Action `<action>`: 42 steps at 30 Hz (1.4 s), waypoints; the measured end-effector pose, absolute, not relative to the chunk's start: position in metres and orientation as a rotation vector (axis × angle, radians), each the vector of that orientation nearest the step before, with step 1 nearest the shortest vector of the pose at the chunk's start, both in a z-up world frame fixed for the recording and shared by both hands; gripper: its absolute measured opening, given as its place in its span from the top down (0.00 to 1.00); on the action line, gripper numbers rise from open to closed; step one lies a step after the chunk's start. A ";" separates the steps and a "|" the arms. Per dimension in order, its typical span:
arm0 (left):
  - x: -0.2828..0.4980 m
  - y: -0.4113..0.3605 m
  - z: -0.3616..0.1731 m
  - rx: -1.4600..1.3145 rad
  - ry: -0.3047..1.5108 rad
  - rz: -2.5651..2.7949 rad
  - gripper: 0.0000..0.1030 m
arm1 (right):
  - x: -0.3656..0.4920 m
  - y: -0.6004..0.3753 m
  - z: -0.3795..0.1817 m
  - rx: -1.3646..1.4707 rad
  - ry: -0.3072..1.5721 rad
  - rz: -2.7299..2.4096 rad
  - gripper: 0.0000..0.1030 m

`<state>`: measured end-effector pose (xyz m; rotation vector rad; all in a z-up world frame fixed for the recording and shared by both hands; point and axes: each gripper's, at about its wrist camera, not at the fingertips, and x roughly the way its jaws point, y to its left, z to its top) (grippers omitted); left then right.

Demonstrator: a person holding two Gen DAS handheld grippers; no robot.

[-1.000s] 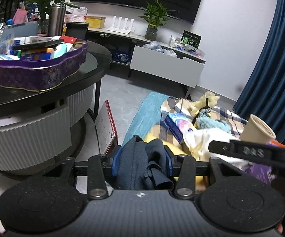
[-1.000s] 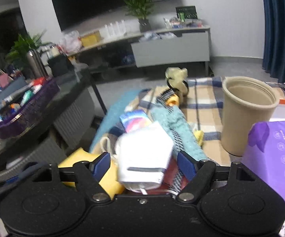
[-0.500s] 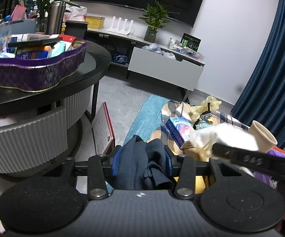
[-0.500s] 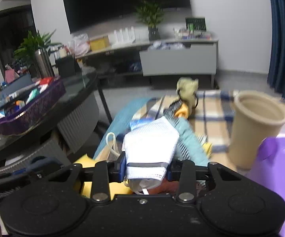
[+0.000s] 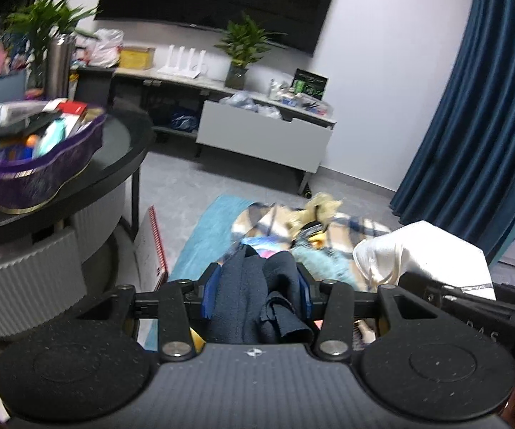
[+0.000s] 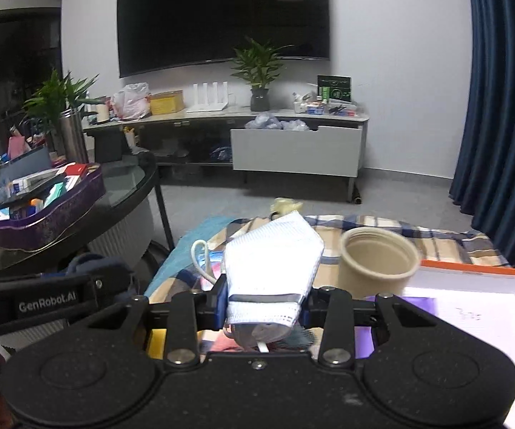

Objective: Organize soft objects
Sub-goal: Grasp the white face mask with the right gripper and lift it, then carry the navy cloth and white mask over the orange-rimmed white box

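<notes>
My left gripper [image 5: 255, 291] is shut on a dark navy cloth [image 5: 257, 296], held up above the plaid blanket [image 5: 361, 223]. My right gripper [image 6: 262, 302] is shut on a white face mask [image 6: 275, 250] with its ear loop [image 6: 200, 257] hanging to the left. The mask also shows at the right of the left wrist view [image 5: 421, 254]. The left gripper shows at the left of the right wrist view [image 6: 89, 279]. More soft items lie on the blanket: a teal fuzzy piece [image 5: 325, 257] and a yellowish plush [image 5: 316, 207].
A tan paper cup [image 6: 379, 262] stands on the blanket to the right. An orange-rimmed white box [image 6: 486, 307] sits at the right. A round black table [image 5: 121, 150] with a purple tray [image 5: 39, 171] of clutter is at the left. A TV cabinet [image 6: 293, 150] stands at the back.
My right gripper closed on the white mask and lifted it up off the blanket. My left gripper rose too, still holding the navy cloth.
</notes>
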<state>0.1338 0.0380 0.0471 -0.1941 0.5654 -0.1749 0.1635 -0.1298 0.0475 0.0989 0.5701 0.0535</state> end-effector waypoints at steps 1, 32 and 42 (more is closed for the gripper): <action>0.134 0.034 0.050 -0.190 0.566 -0.177 0.57 | 0.163 -0.133 0.049 0.105 0.573 0.048 0.56; 0.147 -0.041 0.072 -0.113 0.606 -0.244 0.57 | 0.159 -0.219 0.076 0.142 0.591 -0.001 0.56; 0.144 -0.064 0.072 -0.082 0.614 -0.283 0.57 | 0.155 -0.245 0.073 0.173 0.597 -0.031 0.56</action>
